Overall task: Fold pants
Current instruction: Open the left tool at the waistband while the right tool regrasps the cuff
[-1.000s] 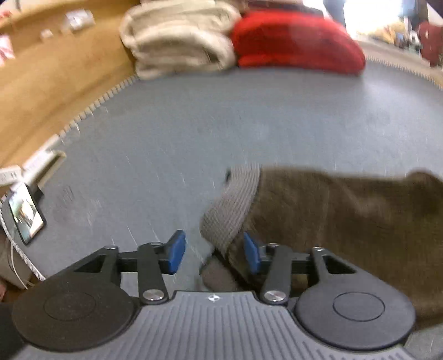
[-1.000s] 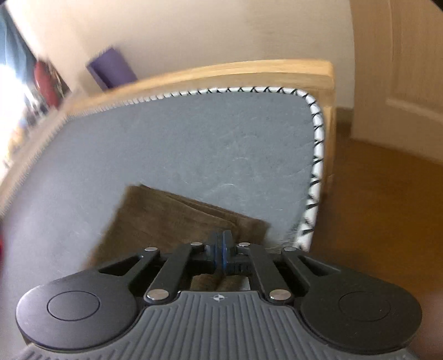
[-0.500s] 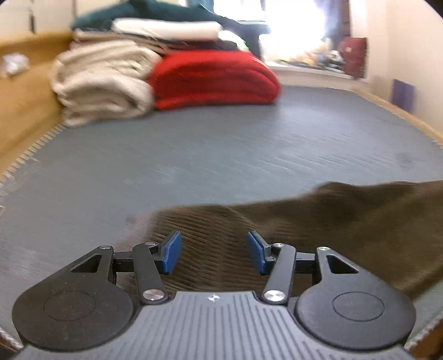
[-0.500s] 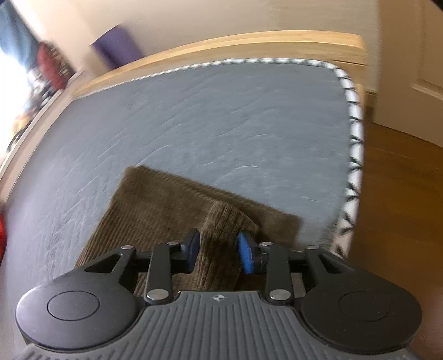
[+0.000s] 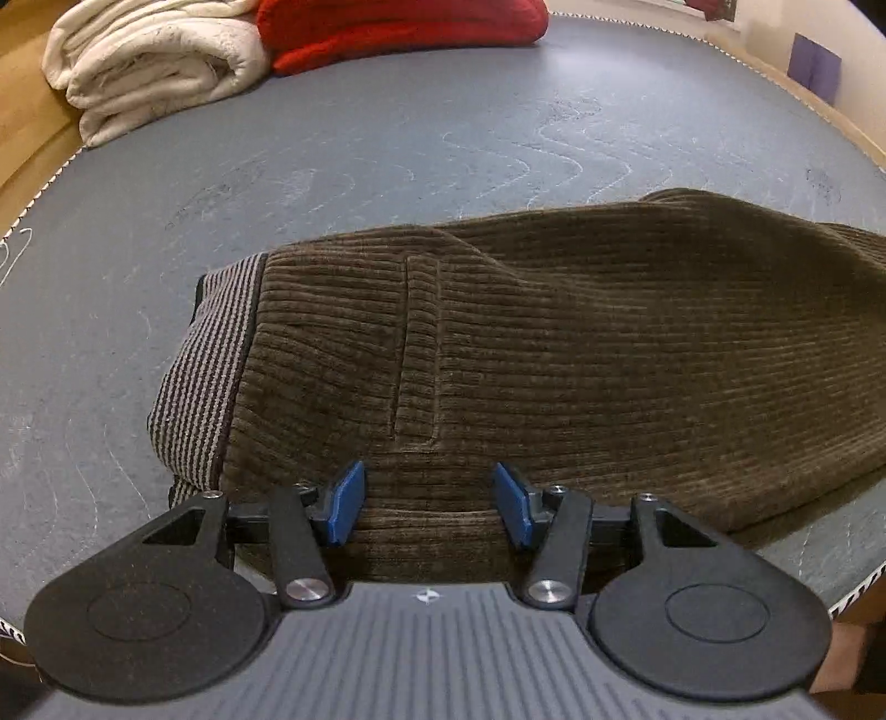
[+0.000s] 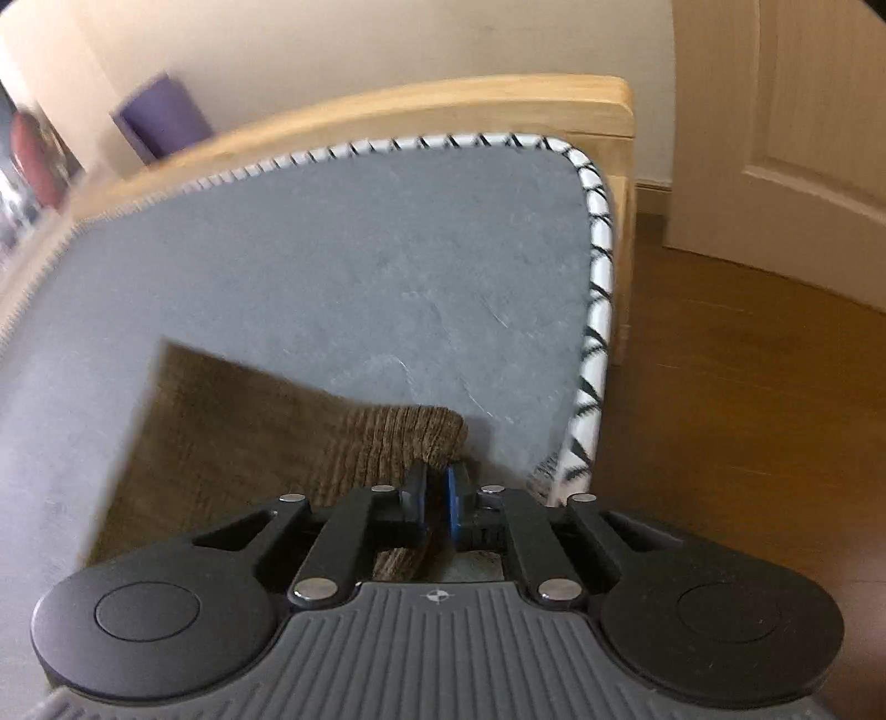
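Brown corduroy pants (image 5: 581,332) lie across the grey mattress (image 5: 387,138), with a striped grey waistband (image 5: 205,365) at the left end. My left gripper (image 5: 429,504) is open, its blue pads on either side of the near edge of the waist part, with cloth between them. In the right wrist view the pants' leg end (image 6: 266,437) lies near the mattress corner. My right gripper (image 6: 434,498) is shut on a raised fold of the leg cloth (image 6: 421,435).
Folded white blankets (image 5: 149,61) and a red blanket (image 5: 398,22) are stacked at the far end of the mattress. The mattress edge with black-and-white piping (image 6: 595,310) and a wooden bed frame (image 6: 498,105) lie right of the leg end, then wooden floor (image 6: 747,415) and a door (image 6: 803,127).
My right gripper opened half a second ago and has closed again on the leg cloth. My left gripper stayed open and moved over the near edge of the waist part.
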Demonstrator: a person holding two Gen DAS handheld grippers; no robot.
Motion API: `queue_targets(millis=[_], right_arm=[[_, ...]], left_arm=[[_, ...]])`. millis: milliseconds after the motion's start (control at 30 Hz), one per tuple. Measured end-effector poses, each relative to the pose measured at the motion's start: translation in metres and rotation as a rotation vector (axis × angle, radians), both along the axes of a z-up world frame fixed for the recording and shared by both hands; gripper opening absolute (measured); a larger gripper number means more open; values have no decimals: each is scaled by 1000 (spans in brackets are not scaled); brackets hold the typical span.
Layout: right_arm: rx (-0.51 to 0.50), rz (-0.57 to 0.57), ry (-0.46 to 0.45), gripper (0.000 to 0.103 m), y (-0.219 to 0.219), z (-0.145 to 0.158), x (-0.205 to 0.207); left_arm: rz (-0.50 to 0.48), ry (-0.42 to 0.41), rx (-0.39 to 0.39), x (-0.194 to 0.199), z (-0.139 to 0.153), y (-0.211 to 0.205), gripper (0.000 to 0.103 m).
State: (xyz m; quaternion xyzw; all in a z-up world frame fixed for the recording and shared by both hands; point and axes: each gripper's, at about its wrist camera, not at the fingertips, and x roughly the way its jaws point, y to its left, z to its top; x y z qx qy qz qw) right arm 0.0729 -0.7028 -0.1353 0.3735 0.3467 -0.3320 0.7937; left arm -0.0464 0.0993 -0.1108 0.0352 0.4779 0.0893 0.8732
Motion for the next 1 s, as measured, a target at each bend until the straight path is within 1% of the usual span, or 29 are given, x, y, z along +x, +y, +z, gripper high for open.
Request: queue_targets(millis=[33, 67, 100, 133, 167, 233, 267, 367, 433, 467, 500, 533, 567, 633, 667, 700, 767, 833, 867, 900, 933, 967, 1000], right_arm=[[-28, -35, -23, 25, -1, 6, -6], [-37, -54, -43, 41, -4, 10, -11], [-27, -66, -65, 50, -6, 11, -16], [1, -67, -81, 50, -10, 9, -19], [48, -53, -90, 50, -13, 5, -21], [140, -15, -85, 51, -15, -6, -21], [167, -3, -75, 51, -14, -9, -20], [176, 27, -69, 51, -9, -14, -14], [171, 38, -61, 54, -7, -17, -8], [187, 43, -60, 56, -5, -20, -4], [205, 55, -53, 56, -2, -24, 0], [199, 65, -34, 56, -1, -25, 3], [182, 75, -13, 55, 0, -27, 6], [158, 88, 6, 47, 3, -30, 11], [136, 95, 13, 26, 5, -29, 12], [116, 100, 13, 21, 6, -27, 14], [108, 78, -16, 19, 8, -19, 13], [87, 48, -52, 18, 16, -3, 12], [61, 52, -64, 18, 22, 7, 12], [10, 77, -73, 18, 30, 20, 11], [-68, 121, -74, 18, 44, 36, 14], [-176, 188, -74, 17, 64, 54, 19], [-262, 243, -84, 17, 83, 68, 23]], left_arm=[[-2, 0, 5, 0, -1, 0, 58], [-4, 1, 11, 0, -2, 0, 58], [-7, 2, 16, -1, -3, -2, 58], [-6, 3, 18, -2, -3, -7, 58], [-4, 4, 14, 0, -3, -6, 58], [0, 5, 10, -1, -5, -8, 58], [0, 5, 11, 1, -4, -8, 59], [-4, 5, 23, 0, -3, -10, 59], [-9, 4, 27, -4, -1, -13, 59], [-10, 3, 28, -4, -2, -12, 59], [-11, 2, 27, -6, -1, -12, 59], [-11, 1, 27, -6, -2, -12, 59], [-12, 0, 29, -6, -1, -12, 59], [-14, 1, 33, -6, -2, -13, 59], [-13, 2, 35, -6, -2, -14, 59], [-13, 3, 34, -5, -2, -14, 59], [-10, 6, 31, -5, -1, -14, 60], [-9, 10, 25, -4, -1, -12, 60], [-8, 12, 21, -3, -1, -12, 60], [-7, 14, 19, -3, 0, -11, 60], [-6, 15, 17, -3, 0, -10, 60], [-6, 15, 15, -3, 0, -10, 60], [-7, 15, 13, -3, 0, -9, 60]])
